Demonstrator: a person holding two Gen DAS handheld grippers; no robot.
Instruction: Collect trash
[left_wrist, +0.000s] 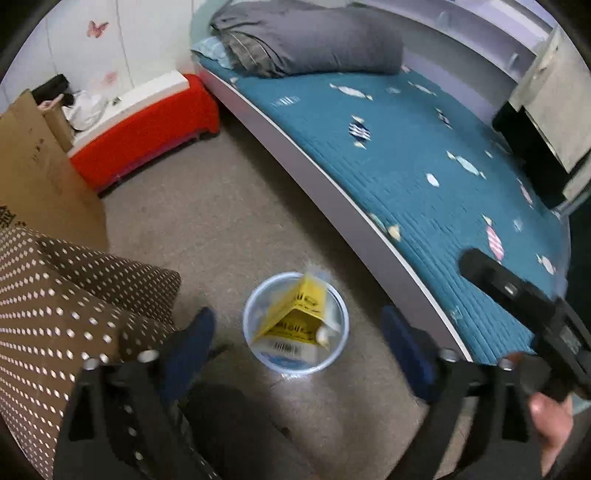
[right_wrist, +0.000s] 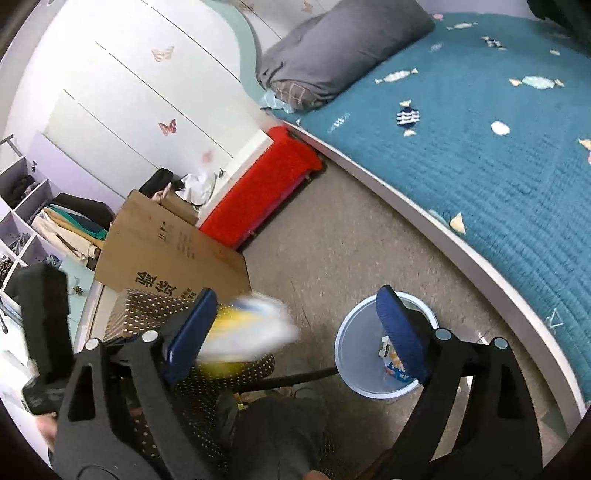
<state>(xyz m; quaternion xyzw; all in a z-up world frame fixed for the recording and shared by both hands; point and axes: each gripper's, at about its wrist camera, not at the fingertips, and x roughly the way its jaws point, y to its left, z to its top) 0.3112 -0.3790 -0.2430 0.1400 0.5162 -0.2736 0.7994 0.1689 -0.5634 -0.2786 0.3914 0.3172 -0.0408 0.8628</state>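
Observation:
A pale blue trash bin stands on the carpet beside the bed. A yellow and white carton sticks out of it, blurred. My left gripper is open and empty, fingers spread either side of the bin, above it. In the right wrist view the bin sits lower right with small scraps inside. My right gripper is open; a blurred yellow and white carton is between its fingers near the left finger, apparently loose and in motion.
A bed with a teal quilt and grey pillow lies to the right. A red bench, cardboard box and brown dotted cushion stand to the left. Shelves with clothes line the far left.

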